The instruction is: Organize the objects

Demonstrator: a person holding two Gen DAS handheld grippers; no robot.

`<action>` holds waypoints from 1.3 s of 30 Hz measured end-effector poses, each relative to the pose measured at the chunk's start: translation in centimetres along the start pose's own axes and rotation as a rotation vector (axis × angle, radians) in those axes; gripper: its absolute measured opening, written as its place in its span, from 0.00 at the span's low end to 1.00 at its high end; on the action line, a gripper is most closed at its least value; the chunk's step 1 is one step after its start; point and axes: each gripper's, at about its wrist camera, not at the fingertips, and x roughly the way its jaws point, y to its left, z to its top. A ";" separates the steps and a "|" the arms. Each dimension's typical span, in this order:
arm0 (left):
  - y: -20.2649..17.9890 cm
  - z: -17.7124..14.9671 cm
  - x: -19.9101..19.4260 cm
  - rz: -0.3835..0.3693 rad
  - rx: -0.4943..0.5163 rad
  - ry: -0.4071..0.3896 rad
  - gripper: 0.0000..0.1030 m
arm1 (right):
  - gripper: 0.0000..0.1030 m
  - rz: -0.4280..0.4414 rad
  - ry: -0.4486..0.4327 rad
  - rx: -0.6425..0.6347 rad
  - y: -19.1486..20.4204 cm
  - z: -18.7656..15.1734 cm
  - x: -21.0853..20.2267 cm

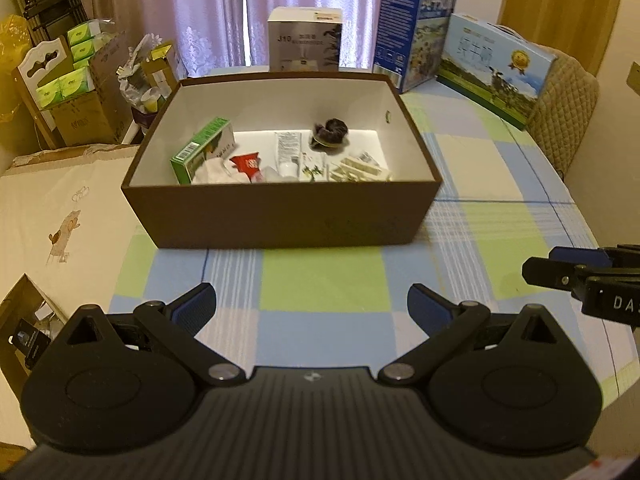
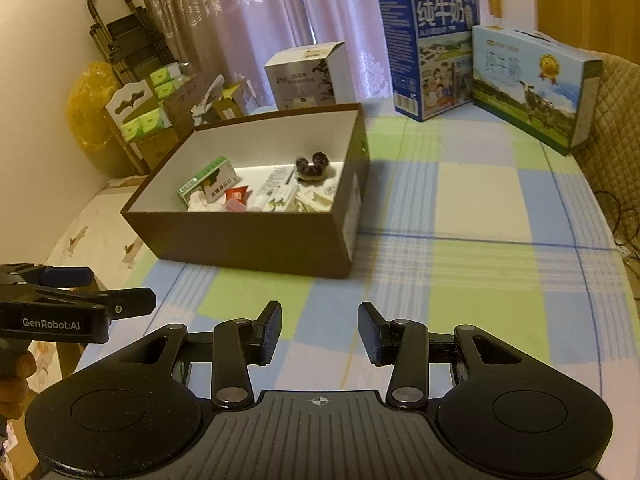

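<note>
An open brown box (image 1: pixel 280 216) (image 2: pixel 248 240) with a white inside stands on the checked tablecloth. In it lie a green carton (image 1: pixel 202 148) (image 2: pixel 208 178), a red packet (image 1: pixel 246 164) (image 2: pixel 237 194), a white tube (image 1: pixel 287 152) (image 2: pixel 276 186), a dark hair tie (image 1: pixel 331 130) (image 2: pixel 312 164) and pale sachets (image 1: pixel 360 168) (image 2: pixel 316 198). My left gripper (image 1: pixel 312 306) hovers open in front of the box, nothing between its fingers. My right gripper (image 2: pixel 320 330) is open and empty too, nearer the table's front. Each gripper shows at the edge of the other's view, the right gripper (image 1: pixel 580 276) and the left gripper (image 2: pixel 88 300).
Behind the brown box stand a grey and white carton (image 1: pixel 305 40) (image 2: pixel 304 80), a tall blue milk carton (image 1: pixel 416 28) (image 2: pixel 432 52) and a light blue milk case (image 1: pixel 496 64) (image 2: pixel 532 84). A quilted chair back (image 1: pixel 564 108) is at the right. Cardboard boxes and tissue packs (image 1: pixel 76 76) crowd the left.
</note>
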 end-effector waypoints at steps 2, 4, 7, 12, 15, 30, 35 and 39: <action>-0.7 -0.7 -0.6 -0.002 0.003 -0.001 0.98 | 0.39 -0.001 -0.001 0.004 -0.3 -0.7 -0.9; -1.3 -1.3 -1.2 -0.003 0.006 0.002 0.98 | 0.39 -0.004 -0.002 0.009 -0.6 -1.4 -1.7; -2.3 -2.4 -2.1 -0.008 0.011 0.002 0.98 | 0.39 -0.008 -0.001 0.012 -0.9 -2.6 -3.0; -3.8 -3.9 -3.5 -0.013 0.016 0.005 0.98 | 0.39 -0.012 -0.002 0.017 -1.5 -4.4 -4.9; -4.8 -4.9 -4.5 -0.019 0.017 0.004 0.98 | 0.39 -0.017 -0.004 0.019 -1.8 -5.4 -6.0; -7.4 -9.1 -6.9 -0.035 0.018 0.013 0.98 | 0.39 -0.005 -0.005 0.014 -1.8 -9.5 -9.6; -8.0 -10.1 -7.3 -0.038 0.013 0.017 0.98 | 0.39 -0.005 -0.007 0.012 -1.7 -10.5 -10.5; -8.6 -10.6 -7.6 -0.044 0.013 0.016 0.98 | 0.39 -0.003 -0.008 0.012 -1.8 -10.7 -10.7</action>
